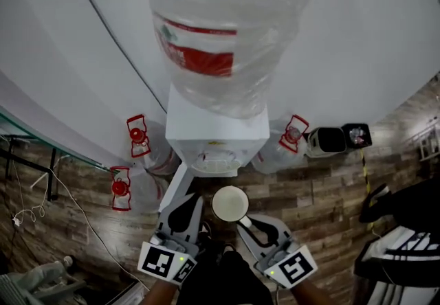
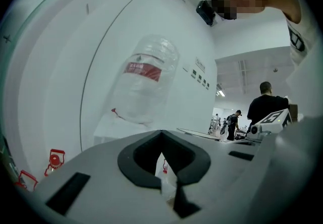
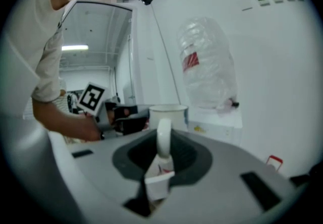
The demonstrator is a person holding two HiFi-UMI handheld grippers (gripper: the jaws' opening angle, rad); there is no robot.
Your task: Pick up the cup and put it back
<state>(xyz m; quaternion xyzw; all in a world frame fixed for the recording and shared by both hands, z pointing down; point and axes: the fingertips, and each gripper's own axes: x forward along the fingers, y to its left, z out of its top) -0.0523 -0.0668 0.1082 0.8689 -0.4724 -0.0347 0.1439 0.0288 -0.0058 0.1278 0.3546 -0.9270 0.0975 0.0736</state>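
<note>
The white ceramic cup (image 1: 230,202) looks rigid and glazed, so I judge it moderately heavy for its size, slick on the outside and liable to chip or break if dropped. Its wall is too wide and smooth for a sure pinch, so the looped handle (image 3: 163,140) is the natural place to hold it. Gripped there, the body hangs off to one side and may try to swing.

The left gripper (image 1: 187,209) sits just beside the cup's left and apart from it. In the left gripper view (image 2: 162,165) its fingers stand close together with only a narrow slit between them, and nothing is in that slit.

The cup is off any surface, above the wood-pattern floor (image 1: 323,180), just in front of the white water dispenser (image 1: 216,135), and it appears upright.

The right gripper (image 1: 253,223) carries it. In its own view, the fingers are closed narrowly on the handle, with the cup's body (image 3: 169,114) beyond their tips.
</note>
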